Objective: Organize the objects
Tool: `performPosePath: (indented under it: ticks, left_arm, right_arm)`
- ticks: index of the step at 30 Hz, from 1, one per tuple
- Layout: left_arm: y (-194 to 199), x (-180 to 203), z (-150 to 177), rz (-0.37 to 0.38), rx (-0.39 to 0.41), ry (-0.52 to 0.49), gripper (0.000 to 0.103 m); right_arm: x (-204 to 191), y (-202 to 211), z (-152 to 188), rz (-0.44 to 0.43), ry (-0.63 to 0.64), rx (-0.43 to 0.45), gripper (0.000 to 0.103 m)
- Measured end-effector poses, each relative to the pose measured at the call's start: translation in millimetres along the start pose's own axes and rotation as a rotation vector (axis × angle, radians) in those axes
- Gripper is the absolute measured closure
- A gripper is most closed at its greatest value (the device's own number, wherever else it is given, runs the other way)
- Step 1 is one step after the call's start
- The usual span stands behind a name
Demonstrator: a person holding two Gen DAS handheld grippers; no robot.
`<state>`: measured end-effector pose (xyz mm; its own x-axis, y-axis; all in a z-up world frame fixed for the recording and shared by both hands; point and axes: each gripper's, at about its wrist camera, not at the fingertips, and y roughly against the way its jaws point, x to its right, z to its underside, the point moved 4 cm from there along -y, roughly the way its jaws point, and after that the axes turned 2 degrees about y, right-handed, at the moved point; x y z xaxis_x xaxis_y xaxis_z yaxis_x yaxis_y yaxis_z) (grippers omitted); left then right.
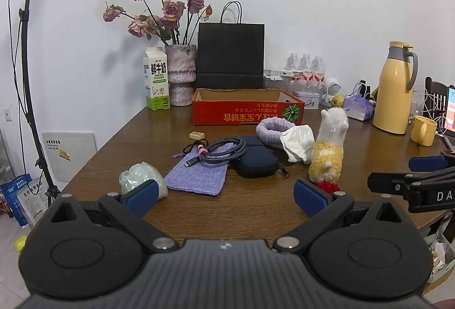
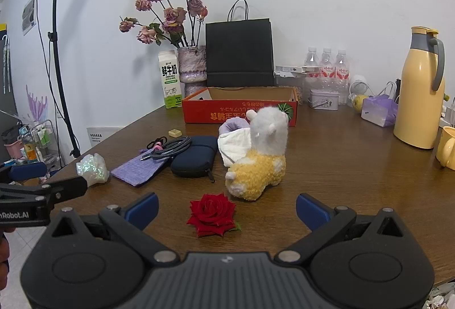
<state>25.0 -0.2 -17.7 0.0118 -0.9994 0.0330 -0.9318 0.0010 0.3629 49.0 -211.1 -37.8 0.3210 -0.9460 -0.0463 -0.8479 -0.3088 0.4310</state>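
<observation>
Loose objects lie on the brown table (image 1: 256, 206): a crumpled iridescent wrap (image 1: 140, 176), a purple fabric pouch (image 1: 199, 174), a coiled braided cable (image 1: 223, 151), a dark zip case (image 1: 256, 161), a lilac ring cushion (image 1: 273, 130), a white cloth (image 1: 298, 145), a plush alpaca (image 1: 330, 147) and a red rose (image 2: 212, 213). An open red cardboard box (image 1: 247, 108) stands behind them. My left gripper (image 1: 226, 196) is open and empty, near the table's front edge. My right gripper (image 2: 227, 209) is open and empty, with the rose between its fingers.
A milk carton (image 1: 156, 81), a vase of dried roses (image 1: 180, 74) and a black paper bag (image 1: 230, 54) stand at the back. A yellow thermos (image 1: 395, 87), a yellow mug (image 1: 423, 130), water bottles (image 1: 305, 67) and a tin (image 2: 324, 100) are at the right. A small tile (image 1: 196, 134) lies mid-table.
</observation>
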Motion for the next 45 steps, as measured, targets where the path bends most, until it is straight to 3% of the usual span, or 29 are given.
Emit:
performPosePath:
  ticks: [45]
  left_arm:
    - [1.3, 1.8, 1.3, 0.002, 0.014, 0.005, 0.0]
  right_arm:
    - [-0.3, -0.1, 5.8, 0.004, -0.005, -0.003, 0.0]
